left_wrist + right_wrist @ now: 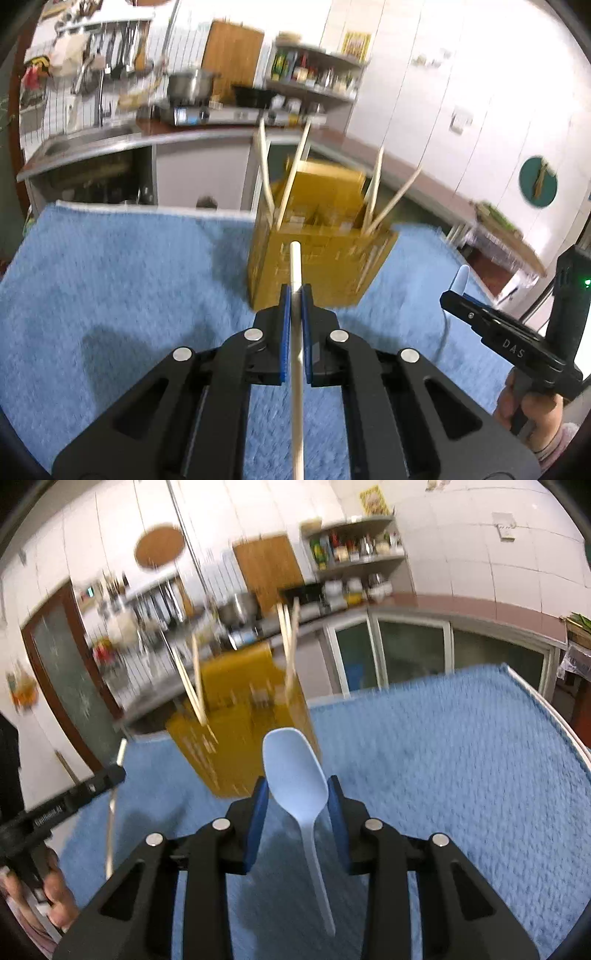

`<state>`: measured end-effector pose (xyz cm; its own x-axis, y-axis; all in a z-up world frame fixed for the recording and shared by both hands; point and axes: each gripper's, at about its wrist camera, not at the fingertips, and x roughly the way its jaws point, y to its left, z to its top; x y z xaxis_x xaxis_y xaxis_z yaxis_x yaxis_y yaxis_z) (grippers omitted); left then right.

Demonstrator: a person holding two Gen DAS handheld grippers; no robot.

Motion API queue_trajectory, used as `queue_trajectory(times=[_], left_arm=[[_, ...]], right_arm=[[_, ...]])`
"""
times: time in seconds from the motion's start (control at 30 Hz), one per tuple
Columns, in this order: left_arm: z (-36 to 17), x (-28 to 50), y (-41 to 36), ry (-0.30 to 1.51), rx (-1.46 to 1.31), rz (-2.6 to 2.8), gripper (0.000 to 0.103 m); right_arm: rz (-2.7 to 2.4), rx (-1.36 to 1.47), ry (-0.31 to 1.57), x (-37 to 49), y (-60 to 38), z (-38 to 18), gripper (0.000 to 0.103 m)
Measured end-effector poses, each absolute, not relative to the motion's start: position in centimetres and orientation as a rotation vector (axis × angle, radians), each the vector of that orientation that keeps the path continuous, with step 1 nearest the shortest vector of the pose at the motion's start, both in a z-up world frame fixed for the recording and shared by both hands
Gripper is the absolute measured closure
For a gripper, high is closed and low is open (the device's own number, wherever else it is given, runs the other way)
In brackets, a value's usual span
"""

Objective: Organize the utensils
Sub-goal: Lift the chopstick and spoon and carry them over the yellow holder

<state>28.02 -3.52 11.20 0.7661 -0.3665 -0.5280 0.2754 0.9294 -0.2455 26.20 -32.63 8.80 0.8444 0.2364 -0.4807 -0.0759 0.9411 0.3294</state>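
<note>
A: Utensils first: where are they?

B: One wooden chopstick [296, 354] is clamped between the blue pads of the left claw [295, 291], which is closed tight on it; the stick runs forward past the fingertips and back toward the camera. A pale blue plastic spoon [295, 775] sits in the right claw [297, 794], bowl forward, handle trailing back, with the pads pressed on either side of the bowl.

A: And the holder?

B: A yellow cardboard box [317, 266] stands on the blue towel [129, 280] covering the table, just ahead of both claws. Several more chopsticks [295, 177] lean out of its open top at different angles.

A: Can each claw see the other?

B: Yes. From the left wrist view the right claw [461, 291] shows at the right edge, spoon tip poking up, a hand [532, 413] on its grip. From the right wrist view the left claw [118, 768] is at the left edge with its chopstick [110, 834] hanging down.

A: Background?

B: Blurred kitchen counter, a metal pot [190, 85], a shelf of bottles [314, 74].
</note>
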Motion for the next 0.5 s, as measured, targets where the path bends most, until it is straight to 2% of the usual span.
queue_trajectory(times=[0.07,0.13,0.23,0.37,0.5], left_arm=[[12.6,27.8,-3.4,0.548,-0.172,-0.357,0.099],[14.3,27.6,-3.2,0.488,-0.192,-0.367,0.099],[16.4,27.6,-3.1,0.417,-0.206,-0.376,0.099],[18.9,29.1,-3.6,0.355,-0.202,-0.378,0.099],[20.0,30.9,-3.8,0.327,-0.198,-0.351,0.099]], right_arm=[[0.177,0.326,0.489,26.0,-32.8,10.1,0.072],[0.189,0.334,0.434,26.1,-32.8,11.8,0.092],[0.21,0.341,0.389,26.9,-32.7,13.6,0.093],[0.206,0.304,0.379,28.6,-32.4,14.8,0.1],[0.198,0.288,0.376,29.9,-32.5,15.6,0.1]])
